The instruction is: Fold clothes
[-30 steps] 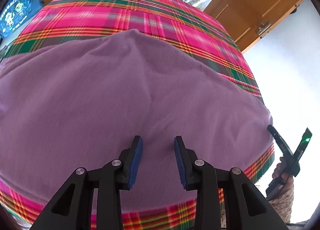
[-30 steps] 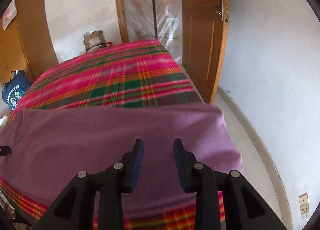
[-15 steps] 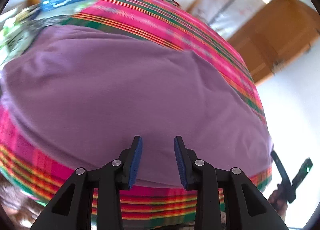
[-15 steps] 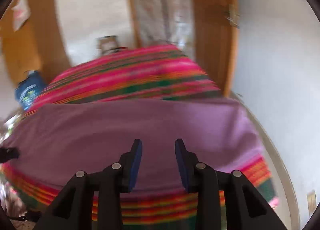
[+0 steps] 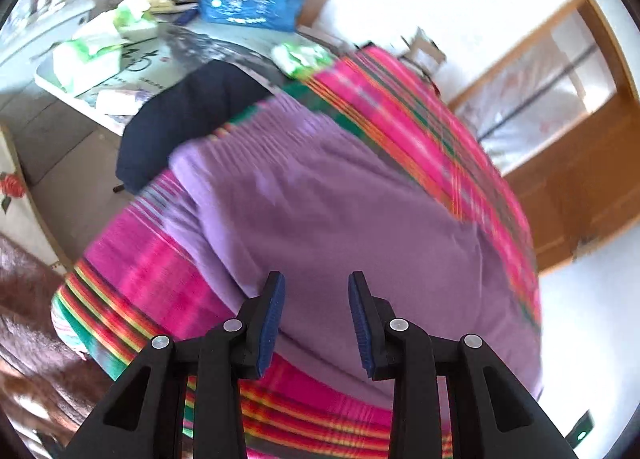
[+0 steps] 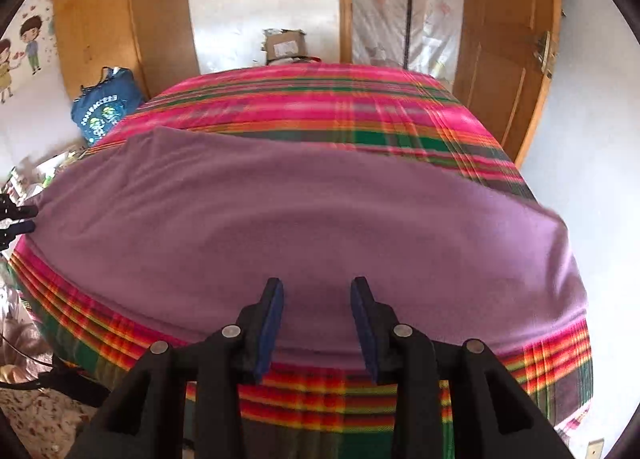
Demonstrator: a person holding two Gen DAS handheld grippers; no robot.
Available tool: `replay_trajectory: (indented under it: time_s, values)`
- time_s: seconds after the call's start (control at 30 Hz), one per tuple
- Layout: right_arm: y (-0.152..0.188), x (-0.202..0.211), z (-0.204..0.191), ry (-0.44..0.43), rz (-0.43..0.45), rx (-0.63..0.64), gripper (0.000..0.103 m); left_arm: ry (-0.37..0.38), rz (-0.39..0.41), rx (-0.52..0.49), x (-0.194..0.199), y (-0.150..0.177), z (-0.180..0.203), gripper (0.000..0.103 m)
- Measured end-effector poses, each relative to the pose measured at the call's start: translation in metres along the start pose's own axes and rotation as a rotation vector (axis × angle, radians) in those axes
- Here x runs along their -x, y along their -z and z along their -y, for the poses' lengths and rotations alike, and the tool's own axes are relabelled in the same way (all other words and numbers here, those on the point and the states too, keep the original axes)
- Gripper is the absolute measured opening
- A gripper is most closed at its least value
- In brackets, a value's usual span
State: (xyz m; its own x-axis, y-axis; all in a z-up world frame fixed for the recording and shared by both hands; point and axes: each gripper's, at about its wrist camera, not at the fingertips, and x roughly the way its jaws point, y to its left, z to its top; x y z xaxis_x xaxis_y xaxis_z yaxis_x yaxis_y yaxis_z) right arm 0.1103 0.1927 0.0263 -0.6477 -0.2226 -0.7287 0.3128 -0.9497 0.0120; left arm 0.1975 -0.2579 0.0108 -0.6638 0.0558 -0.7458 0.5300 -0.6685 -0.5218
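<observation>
While the purple garment point(image 6: 304, 227) lies spread flat on the plaid counter point(image 6: 340, 107), both tongs, left point(image 5: 316, 319) and right point(image 6: 316, 323), hang open and empty at six o'clock; no fold looks begun.

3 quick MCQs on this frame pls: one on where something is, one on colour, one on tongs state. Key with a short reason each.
1. Where does the purple garment lie?
A. on the floor
B. spread on the plaid cloth
C. hung on the door

2. What colour is the bag at the far left of the right wrist view?
A. blue
B. yellow
C. white

3. How are the right tongs?
A. shut on the garment
B. shut on nothing
C. open, holding nothing

Key:
1 B, plaid shows beyond its far and near edges.
2 A, blue with pale print.
3 C, garment shows through the gap between the pads.
</observation>
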Motion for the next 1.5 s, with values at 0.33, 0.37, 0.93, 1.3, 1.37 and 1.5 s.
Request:
replay_trajectory:
  time_s: [0.33,0.37,0.93,1.3,1.37,1.5]
  values:
    - [-0.023,-0.020,-0.063,-0.110,-0.004,0.134,0.037,-0.059,0.059,-0.148,-0.006,-0.083,0.029,0.047]
    - [-0.024,-0.022,-0.067,-0.119,-0.007,0.141,0.037,-0.075,0.043,-0.171,-0.014,-0.088,0.033,0.047]
    - [-0.035,-0.043,-0.081,-0.122,-0.053,0.124,0.037,-0.123,-0.198,-0.236,-0.084,-0.120,0.042,0.047]
    - [-0.044,-0.054,-0.085,-0.111,-0.069,0.112,0.037,-0.049,-0.273,-0.251,-0.087,-0.115,0.045,0.046]
    - [-0.045,-0.054,-0.087,-0.112,-0.067,0.114,0.037,-0.022,-0.262,-0.207,-0.085,-0.119,0.036,0.046]
    - [-0.047,-0.057,-0.089,-0.108,-0.071,0.115,0.037,0.057,-0.264,-0.133,-0.089,-0.128,0.026,0.046]
